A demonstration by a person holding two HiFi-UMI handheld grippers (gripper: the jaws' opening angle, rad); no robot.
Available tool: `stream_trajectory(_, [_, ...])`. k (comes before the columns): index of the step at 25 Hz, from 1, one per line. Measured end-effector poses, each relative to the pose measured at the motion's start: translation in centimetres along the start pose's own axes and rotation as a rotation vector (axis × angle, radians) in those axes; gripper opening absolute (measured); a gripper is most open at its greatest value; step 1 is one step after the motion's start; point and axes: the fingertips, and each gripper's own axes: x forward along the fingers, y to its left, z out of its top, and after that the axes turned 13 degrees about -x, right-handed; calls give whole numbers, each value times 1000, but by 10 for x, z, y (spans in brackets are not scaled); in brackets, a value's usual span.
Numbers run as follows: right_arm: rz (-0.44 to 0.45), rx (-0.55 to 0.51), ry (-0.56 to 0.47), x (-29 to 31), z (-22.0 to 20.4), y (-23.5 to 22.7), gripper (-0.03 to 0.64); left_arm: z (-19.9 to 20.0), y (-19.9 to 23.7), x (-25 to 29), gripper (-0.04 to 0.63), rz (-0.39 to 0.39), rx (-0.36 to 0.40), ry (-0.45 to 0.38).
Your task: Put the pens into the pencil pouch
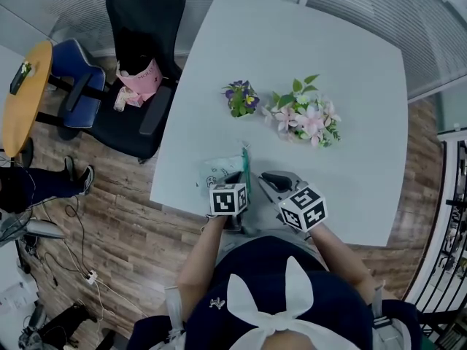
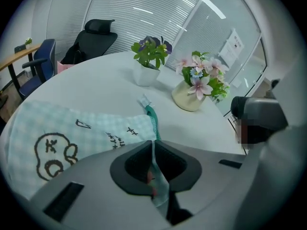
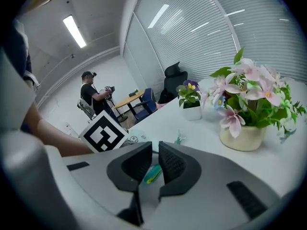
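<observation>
A pale green checked pencil pouch (image 1: 217,172) with a doodle on it lies flat near the table's front edge. In the left gripper view the pouch (image 2: 72,133) spreads out to the left. My left gripper (image 2: 153,170) is shut on its green zipper edge, with the fabric pinched between the pads. In the head view the left gripper (image 1: 238,181) sits at the pouch's right end. My right gripper (image 1: 271,184) is just to its right. In its own view the right gripper (image 3: 152,163) is shut on a green pen (image 3: 153,174) that shows in the narrow gap.
On the white table (image 1: 343,57), beyond the pouch, stand a small potted purple plant (image 1: 241,98) and a vase of pink flowers (image 1: 308,119). A black office chair (image 1: 139,57) stands at the table's left side. A person (image 3: 93,96) stands far off by an orange table.
</observation>
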Motion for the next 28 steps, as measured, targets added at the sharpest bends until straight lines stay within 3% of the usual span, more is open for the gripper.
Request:
stream_trajectory(4, [6, -11, 7, 0, -1, 5, 49, 2, -6, -1, 38, -23, 2, 43])
stream_trajectory(7, [-2, -23, 2, -1, 2, 5, 49, 7, -9, -2, 117, -5, 31, 40])
stream_trajectory(10, [-18, -31, -13, -4, 8, 2, 51, 16, -12, -10, 130, 5, 55, 6])
stream_trajectory(19, [-59, -38, -128, -23, 43, 5, 45, 64, -38, -82, 126, -39, 77, -241])
stream_trajectory(23, [-107, -37, -189, -35, 59, 6, 13, 77, -49, -120, 70, -30, 87, -357])
stream_trajectory(28, [-146, -38, -250, -51, 72, 14, 5, 76, -64, -158, 33, -44, 93, -434])
